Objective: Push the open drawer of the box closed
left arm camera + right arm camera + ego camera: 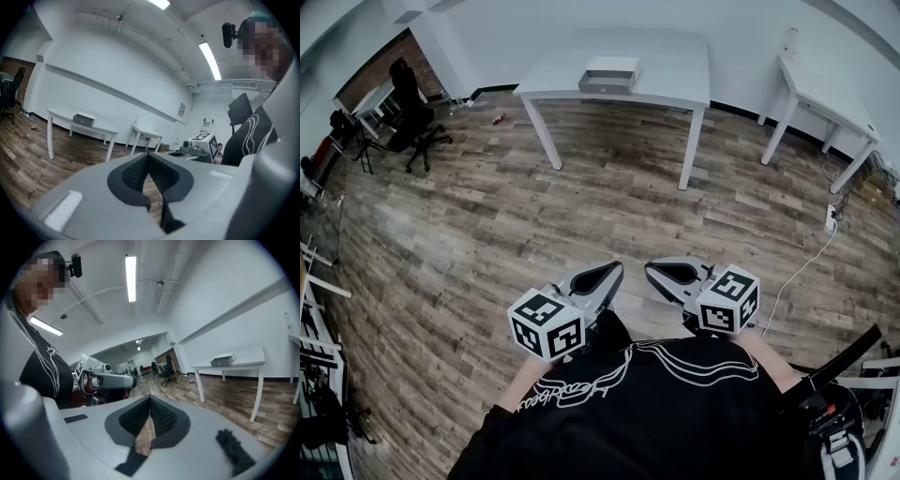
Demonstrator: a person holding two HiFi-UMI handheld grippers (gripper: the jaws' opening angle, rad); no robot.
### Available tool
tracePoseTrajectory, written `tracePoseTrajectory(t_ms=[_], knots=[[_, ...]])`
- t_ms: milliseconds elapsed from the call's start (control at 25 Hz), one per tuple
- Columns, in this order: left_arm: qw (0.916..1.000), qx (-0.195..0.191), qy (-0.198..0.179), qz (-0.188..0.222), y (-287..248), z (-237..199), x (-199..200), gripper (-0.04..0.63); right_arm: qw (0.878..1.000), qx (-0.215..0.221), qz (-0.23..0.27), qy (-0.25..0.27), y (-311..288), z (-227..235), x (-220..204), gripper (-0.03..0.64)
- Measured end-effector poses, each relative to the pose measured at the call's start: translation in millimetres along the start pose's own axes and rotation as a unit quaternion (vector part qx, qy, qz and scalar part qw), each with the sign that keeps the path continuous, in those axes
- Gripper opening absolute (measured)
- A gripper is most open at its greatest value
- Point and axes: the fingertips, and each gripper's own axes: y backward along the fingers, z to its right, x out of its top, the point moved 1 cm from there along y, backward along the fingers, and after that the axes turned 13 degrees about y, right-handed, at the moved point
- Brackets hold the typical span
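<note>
A small grey-and-white box (608,74) rests on a white table (675,80) far across the room. It is too distant to make out how its drawer stands. The same box (84,119) appears small in the left gripper view and again as the box (221,360) in the right gripper view. My left gripper (614,271) and right gripper (652,269) are held close to my body over the wood floor, far from the table. Both are shut with nothing between the pads. The left gripper (148,154) and right gripper (150,399) point roughly toward the table.
A second white table (821,94) stands at the right by the wall. A black office chair (412,120) and desks are at the far left. A white cable (797,272) runs along the floor at the right. Metal racks (314,309) line the left edge.
</note>
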Motion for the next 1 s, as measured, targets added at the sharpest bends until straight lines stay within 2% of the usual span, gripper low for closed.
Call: tracePoseTrajectory(t_ms=[200, 360, 480, 640, 760, 1000], knots=[[0.9999, -0.01, 0.002, -0.011, -23, -57, 23, 0.006, 1.0, -0.011, -0.007, -0.008, -44, 44, -4, 0.009], [0.9991, -0.024, 0.024, -0.025, -53, -120, 53, 0.006, 0.999, -0.032, -0.012, -0.03, -88, 98, -4, 0.009], [0.9984, -0.027, 0.03, -0.04, -74, -175, 90, 0.006, 0.998, -0.05, -0.011, -0.038, -131, 145, 10, 0.009], [0.9984, -0.024, 0.004, -0.05, -91, -247, 153, 0.006, 0.997, -0.071, -0.007, -0.041, -194, 209, 36, 0.009], [0.9985, -0.023, 0.0, -0.05, -100, -299, 196, 0.006, 0.996, -0.081, -0.003, -0.036, -243, 252, 59, 0.009], [0.9975, -0.034, 0.006, -0.062, -128, -368, 246, 0.006, 0.993, -0.114, -0.005, 0.0, -305, 317, 88, 0.009]])
